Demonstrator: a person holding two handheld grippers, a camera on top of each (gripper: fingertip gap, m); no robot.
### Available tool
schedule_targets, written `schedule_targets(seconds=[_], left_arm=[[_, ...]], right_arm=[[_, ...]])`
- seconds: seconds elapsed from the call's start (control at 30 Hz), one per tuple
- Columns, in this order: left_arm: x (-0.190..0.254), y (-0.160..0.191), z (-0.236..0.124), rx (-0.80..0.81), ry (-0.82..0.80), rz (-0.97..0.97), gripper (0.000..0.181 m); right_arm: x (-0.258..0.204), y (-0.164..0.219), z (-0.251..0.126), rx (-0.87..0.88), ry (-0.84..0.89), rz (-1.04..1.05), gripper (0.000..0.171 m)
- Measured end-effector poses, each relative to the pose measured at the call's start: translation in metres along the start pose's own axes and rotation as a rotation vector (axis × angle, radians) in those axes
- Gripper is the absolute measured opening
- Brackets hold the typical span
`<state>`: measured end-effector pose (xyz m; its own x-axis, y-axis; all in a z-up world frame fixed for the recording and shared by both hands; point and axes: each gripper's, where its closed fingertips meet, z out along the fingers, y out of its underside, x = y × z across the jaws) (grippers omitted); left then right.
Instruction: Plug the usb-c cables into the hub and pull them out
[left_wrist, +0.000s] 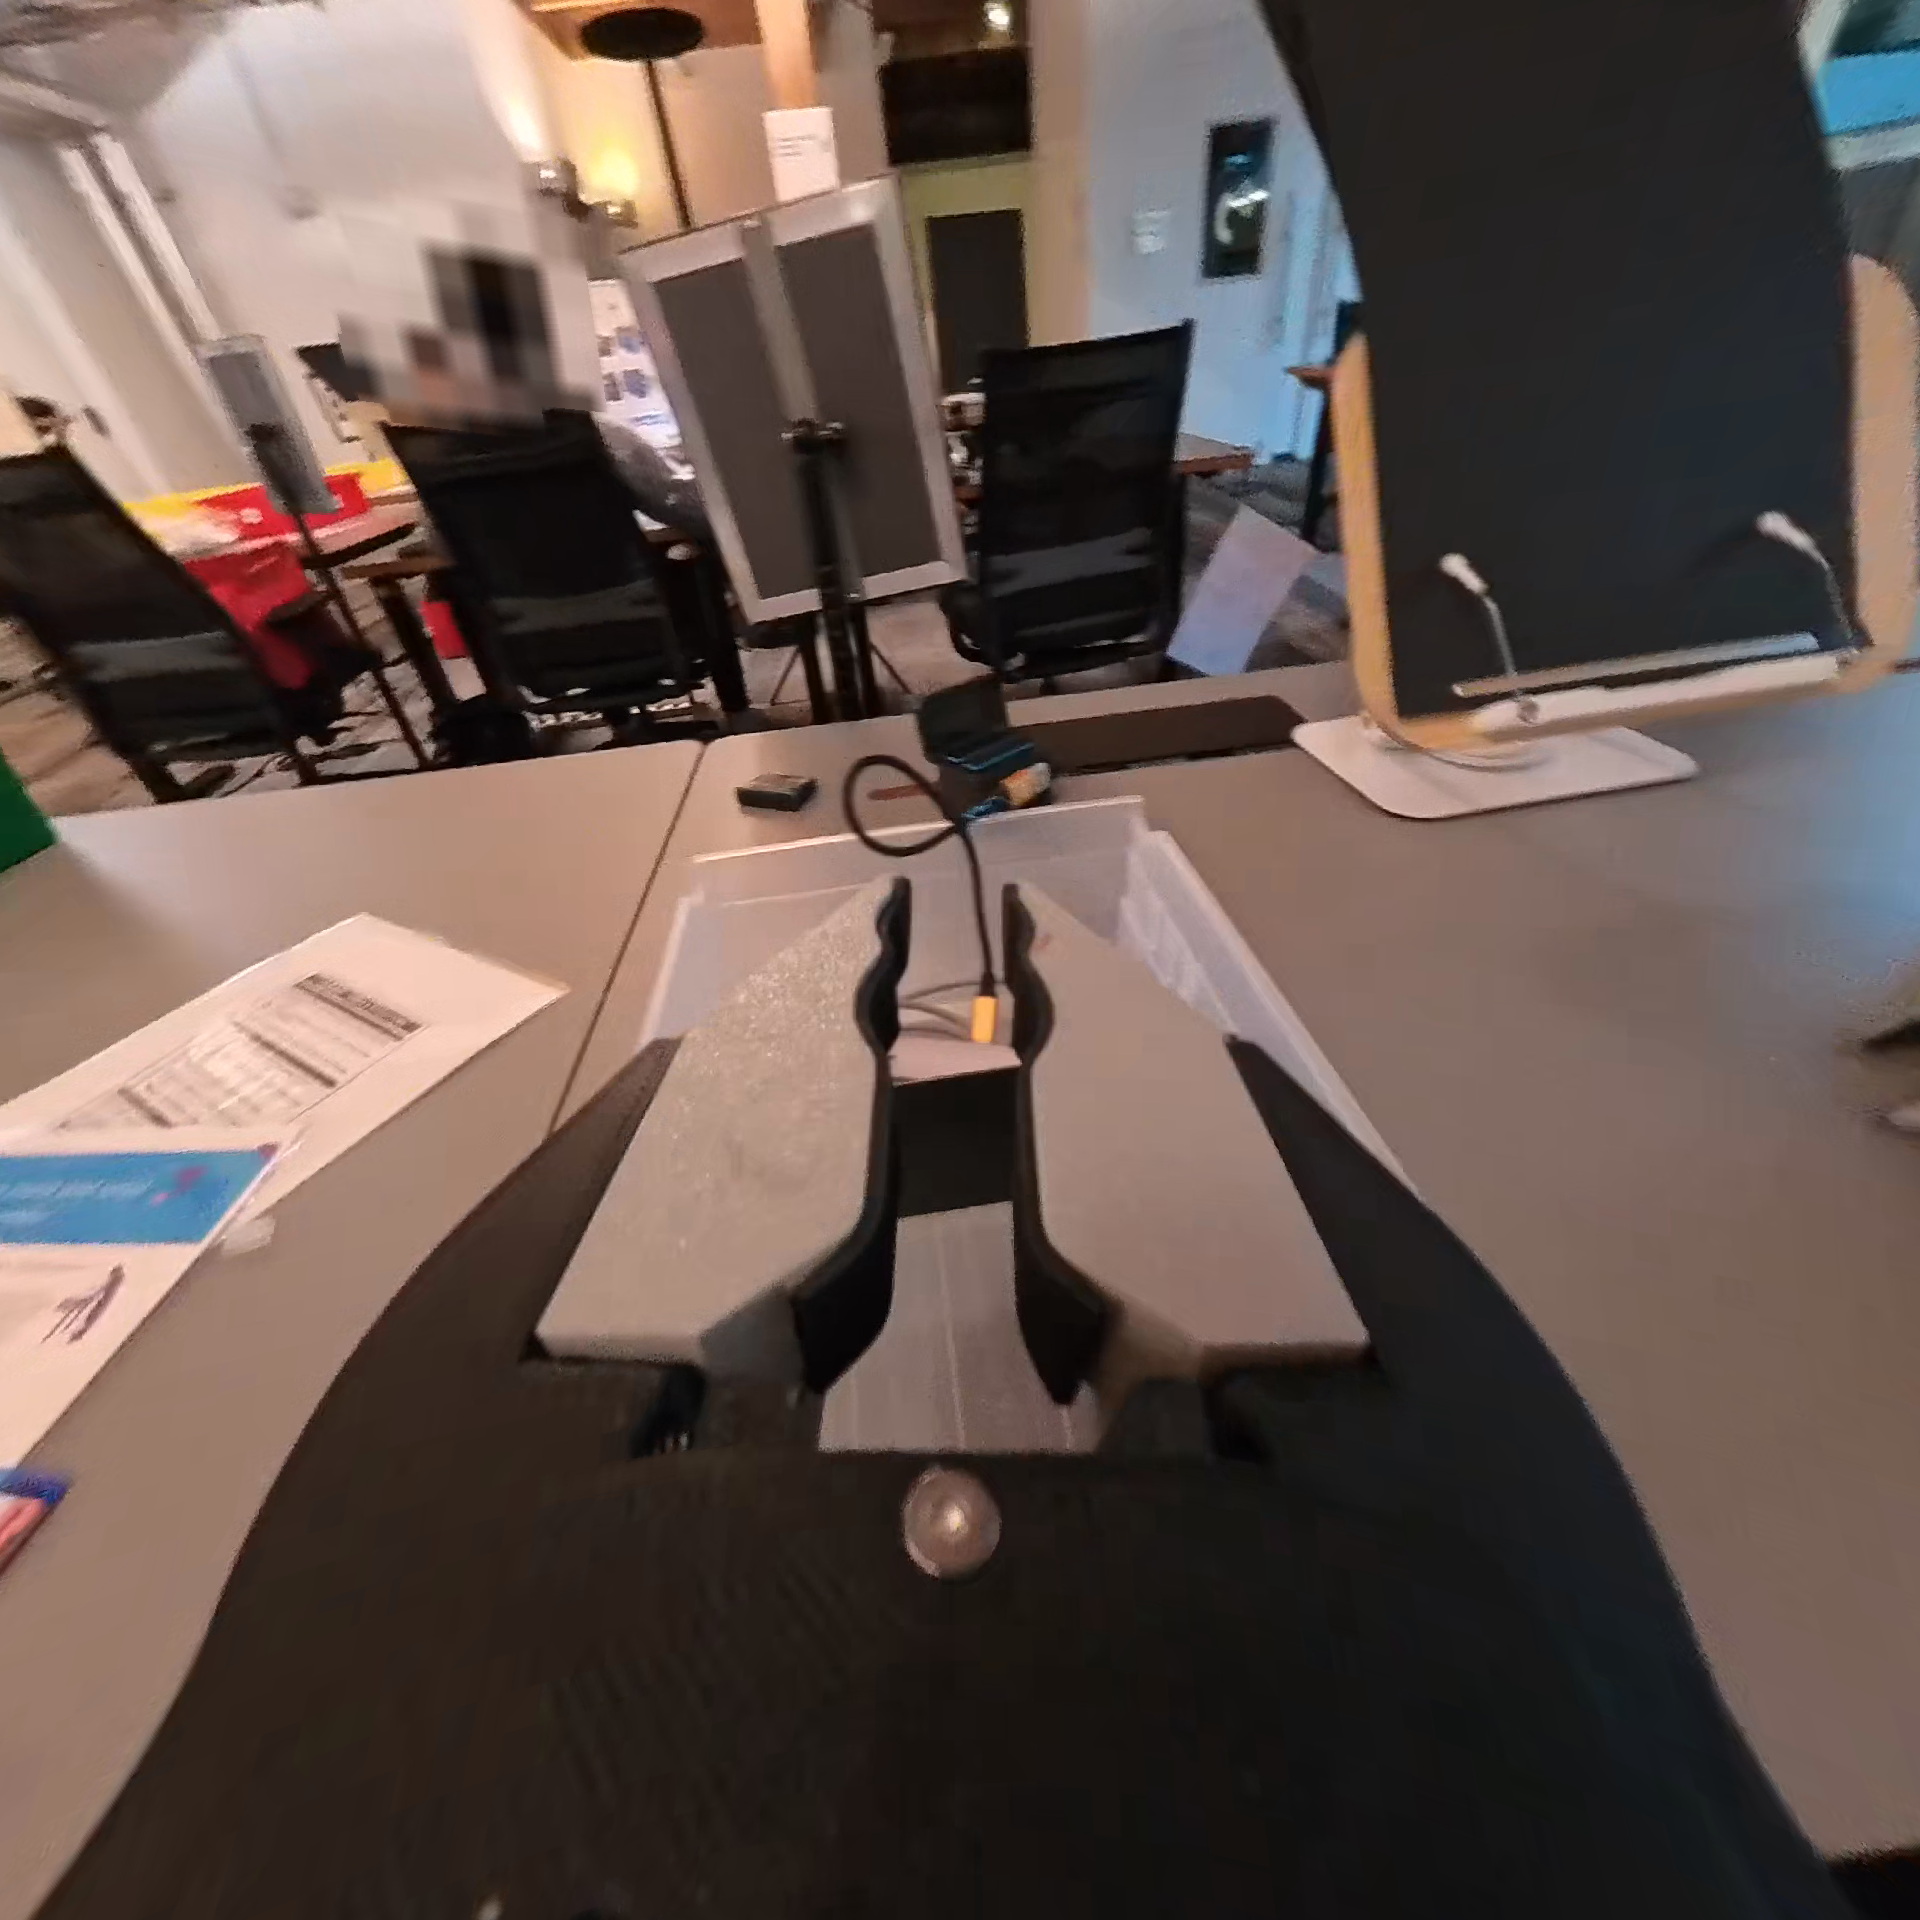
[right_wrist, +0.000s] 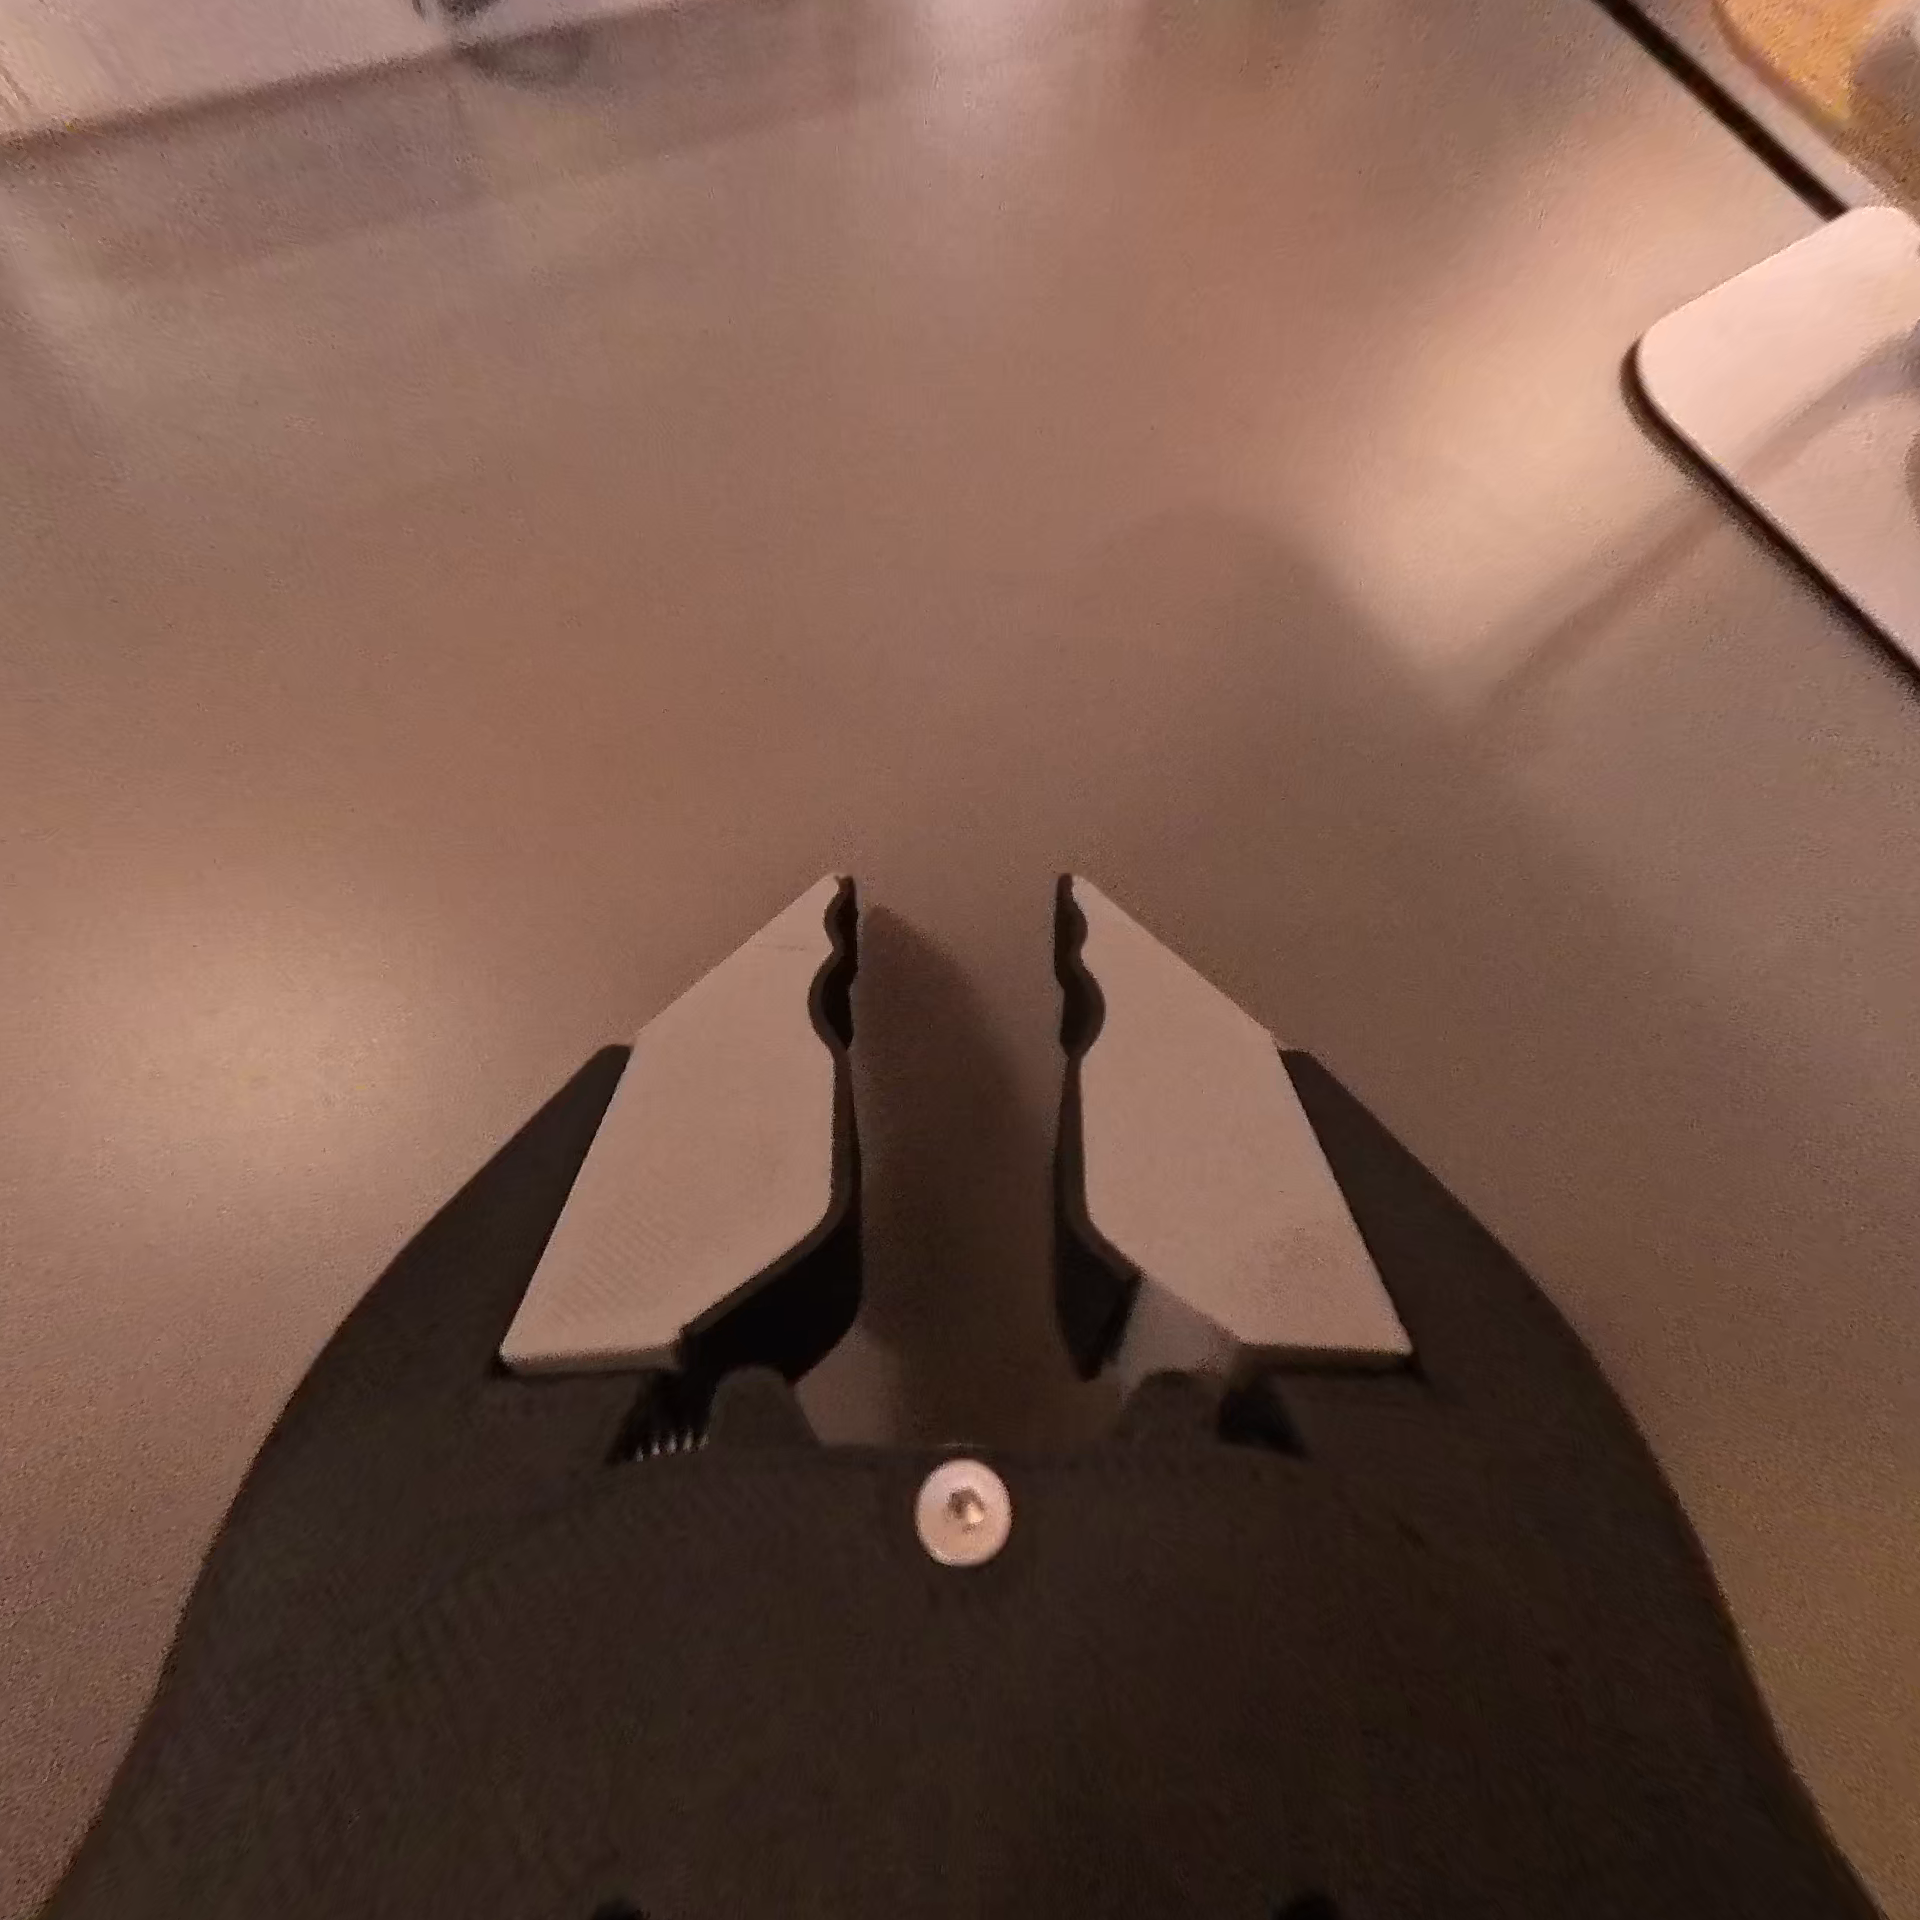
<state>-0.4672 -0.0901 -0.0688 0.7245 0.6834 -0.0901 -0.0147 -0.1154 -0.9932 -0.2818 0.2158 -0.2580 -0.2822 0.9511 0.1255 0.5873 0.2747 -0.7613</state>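
Note:
In the left wrist view, my left gripper (left_wrist: 956, 904) is shut on a small dark hub (left_wrist: 954, 1132) with a pale top, held between the fingers over a clear plastic tray (left_wrist: 1153, 914). A black cable (left_wrist: 971, 862) with an orange plug (left_wrist: 983, 1016) runs from the far side of the table to the hub's front end; whether the plug is seated is hidden. In the right wrist view, my right gripper (right_wrist: 956, 894) is open and empty, just above the bare grey table (right_wrist: 727, 520). No cable or hub shows in that view.
A monitor on a white base (left_wrist: 1496, 769) stands at the right; the base also shows in the right wrist view (right_wrist: 1787, 416). Papers (left_wrist: 260, 1039) lie at the left. A small black box (left_wrist: 774, 792) and a black-and-blue object (left_wrist: 966, 727) sit near the table's far edge. Chairs stand beyond. The left gripper's tips are roughly 40 cm from the right gripper's.

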Motion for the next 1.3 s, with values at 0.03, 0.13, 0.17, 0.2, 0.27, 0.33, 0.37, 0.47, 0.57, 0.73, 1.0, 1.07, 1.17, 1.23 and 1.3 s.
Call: schedule_targets(seconds=[0.03,0.13,0.17,0.2,0.27,0.33,0.37,0.47,0.57,0.73,1.0,1.07,1.17,1.23,1.3], left_arm=[[-0.008,-0.001,0.001,0.007,-0.012,-0.023,0.014],[-0.008,-0.005,0.013,0.011,0.027,-0.064,0.021],[-0.005,-0.004,0.023,-0.01,0.045,-0.051,0.023],[-0.003,-0.001,0.035,-0.044,0.061,-0.037,0.026],[0.0,0.009,0.067,-0.14,0.1,-0.032,0.034],[0.002,0.024,0.1,-0.259,0.142,-0.026,0.039],[-0.001,0.034,0.115,-0.327,0.143,-0.01,0.04],[-0.02,0.068,0.151,-0.536,0.082,0.056,0.038],[-0.031,0.082,0.172,-0.612,0.061,0.021,0.034],[-0.032,0.085,0.191,-0.598,0.08,-0.078,0.033],[-0.032,0.051,0.191,-0.438,0.154,-0.312,0.002],[-0.039,0.035,0.182,-0.41,0.126,-0.267,0.002],[-0.042,0.012,0.169,-0.391,0.109,-0.179,0.001],[-0.042,-0.007,0.16,-0.361,0.107,-0.15,0.001],[-0.038,-0.029,0.152,-0.317,0.114,-0.132,0.001]], right_arm=[[-0.001,0.002,0.001,-0.009,0.004,-0.013,0.034],[-0.005,0.008,0.001,-0.036,0.031,-0.064,0.033],[-0.007,0.008,0.001,-0.036,0.044,-0.09,0.03],[-0.008,0.007,0.001,-0.033,0.056,-0.116,0.028],[-0.009,0.007,0.001,-0.031,0.073,-0.141,0.027],[-0.009,0.007,0.001,-0.032,0.075,-0.137,0.027],[-0.009,0.007,0.0,-0.033,0.072,-0.132,0.027],[-0.009,0.008,0.0,-0.034,0.064,-0.121,0.026],[-0.01,0.008,0.0,-0.033,0.066,-0.13,0.025],[-0.011,0.008,0.0,-0.033,0.07,-0.143,0.023],[-0.014,0.008,0.0,-0.033,0.067,-0.168,0.018],[-0.014,0.008,0.0,-0.033,0.068,-0.168,0.018],[-0.014,0.008,0.0,-0.033,0.07,-0.172,0.018],[-0.014,0.008,0.0,-0.032,0.074,-0.177,0.017],[-0.014,0.008,0.0,-0.033,0.079,-0.181,0.016]])
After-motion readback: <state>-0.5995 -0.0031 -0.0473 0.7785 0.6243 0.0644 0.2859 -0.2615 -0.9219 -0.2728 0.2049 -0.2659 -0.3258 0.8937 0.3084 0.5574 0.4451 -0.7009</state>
